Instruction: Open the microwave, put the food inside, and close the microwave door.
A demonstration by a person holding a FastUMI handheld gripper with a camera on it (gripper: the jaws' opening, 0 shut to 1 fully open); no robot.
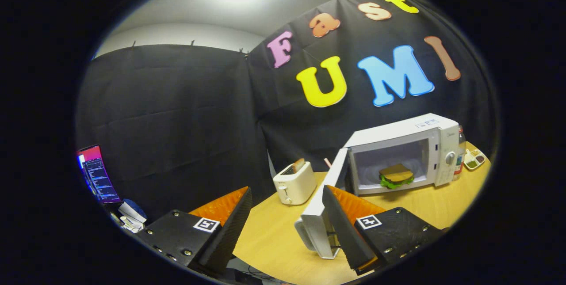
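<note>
You held the gripper (283,214) with its fingers spread wide apart and nothing between them. The one finger (230,227) hung over the near edge of the table (274,241); the other finger (342,227) stood just beside the outer edge of the microwave door (320,207), on the side away from the gap between the fingers. Whether that finger touched the door could not be told.

The microwave (407,152) stood on the table beyond the fingers, against the black cloth wall (177,112). Its door was swung fully open toward you, with the edge of the door reaching down between the microwave and the nearer finger. The sandwich (396,175) lay inside the microwave, on the floor of the cavity, with green leaf showing under the top slice of bread.

A toaster (295,183) stood on the table just beside the open door, on the side away from the microwave, with a slice of bread (299,164) standing up out of its slot. A bottle (460,157) stood close behind the far side of the microwave, and a small dish (474,159) with compartments lay beside it. A lit screen (98,174) stood off the table, well apart from the microwave.
</note>
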